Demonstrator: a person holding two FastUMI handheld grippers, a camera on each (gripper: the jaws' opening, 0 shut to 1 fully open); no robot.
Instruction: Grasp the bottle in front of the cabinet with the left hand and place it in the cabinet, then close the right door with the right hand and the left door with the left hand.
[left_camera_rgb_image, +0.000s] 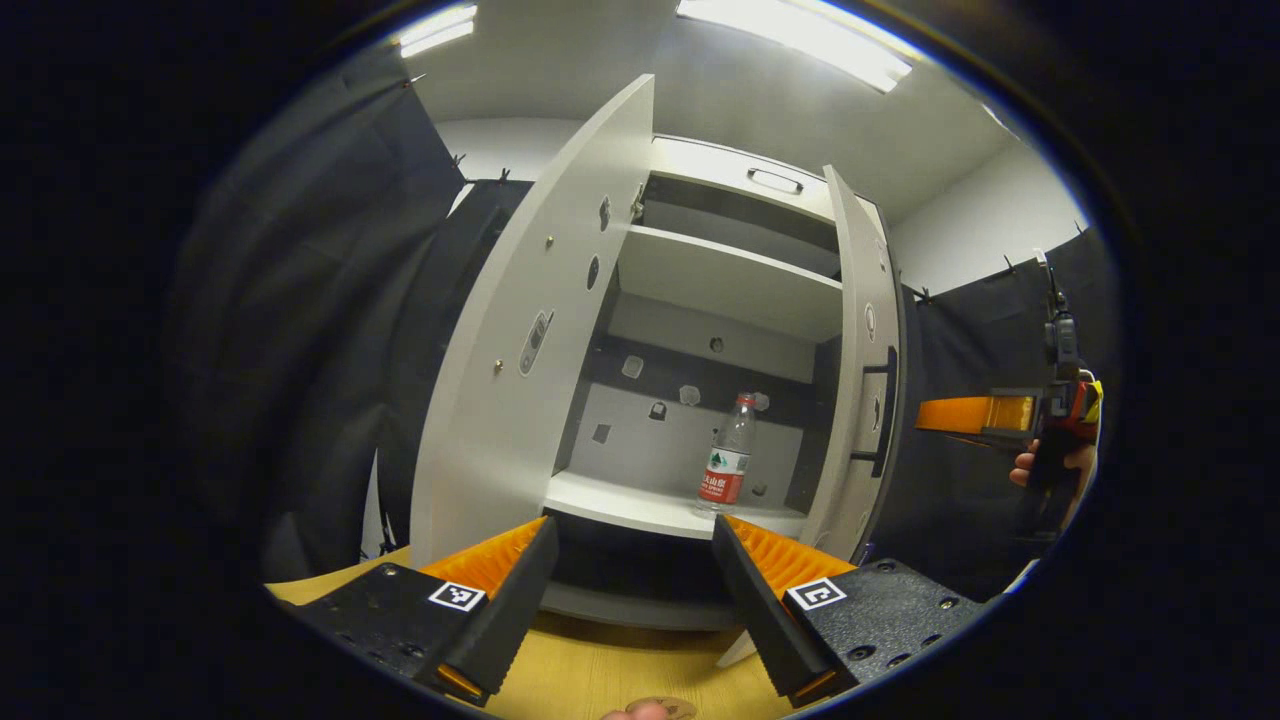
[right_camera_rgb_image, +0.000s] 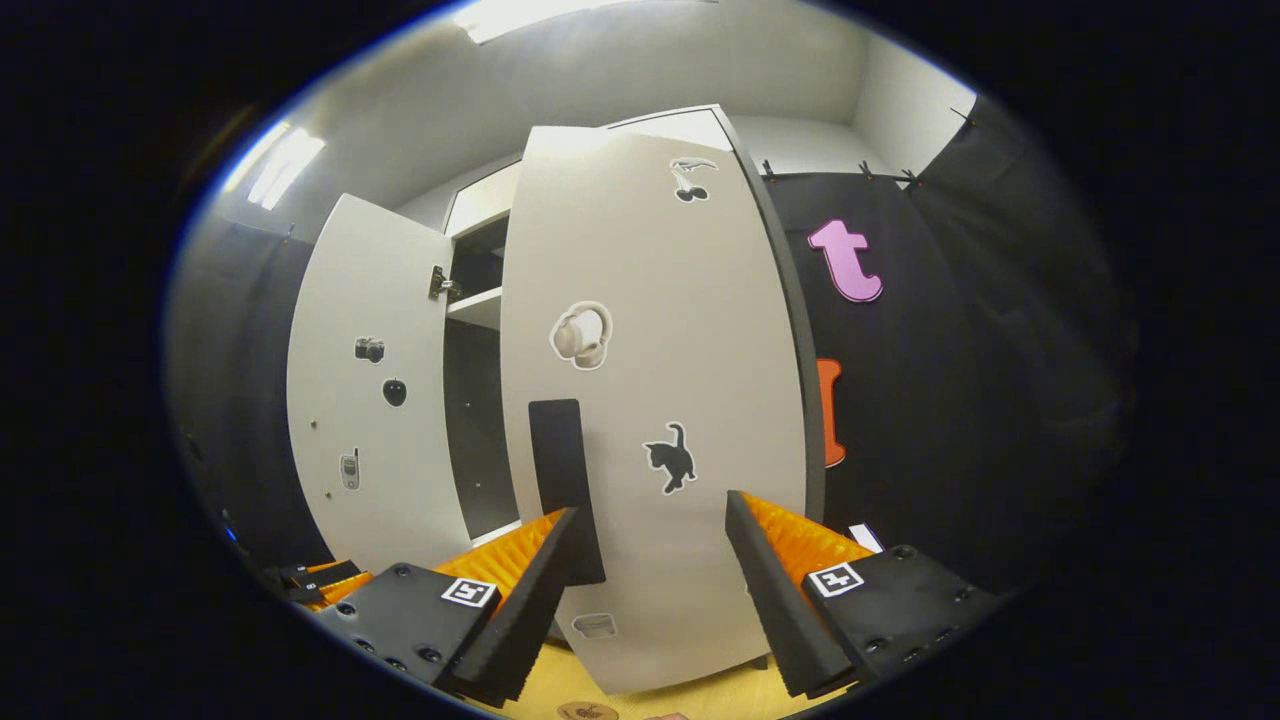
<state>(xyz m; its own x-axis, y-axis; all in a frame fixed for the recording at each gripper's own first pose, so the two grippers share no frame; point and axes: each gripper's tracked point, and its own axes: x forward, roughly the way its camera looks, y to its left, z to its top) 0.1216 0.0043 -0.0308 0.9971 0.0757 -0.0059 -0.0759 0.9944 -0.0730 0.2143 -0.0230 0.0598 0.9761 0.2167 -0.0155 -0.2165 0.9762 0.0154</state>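
Right gripper view puts the right gripper (right_camera_rgb_image: 650, 530) squarely before the outer face of the right door (right_camera_rgb_image: 650, 400), its jaws spread wide and holding nothing, the dark handle strip (right_camera_rgb_image: 565, 480) just by the near finger. The step in hand looks to be closing this door, since the bottle (left_camera_rgb_image: 728, 455) already stands upright on the cabinet's lower shelf (left_camera_rgb_image: 640, 505), toward its right side and set back from the front edge. To do it well, the right gripper should press flat against the panel near its free edge, beside the handle strip, and follow the door's arc rather than shove straight in. The bottle seems clear of the door's swing. Left gripper view shows the left gripper (left_camera_rgb_image: 635, 560) low in front of the cabinet (left_camera_rgb_image: 730, 175) above the bench (left_camera_rgb_image: 620, 680), jaws likewise wide and empty; it should stay back from the opening. The left door (left_camera_rgb_image: 530, 330) stands wide open, awaiting its turn.
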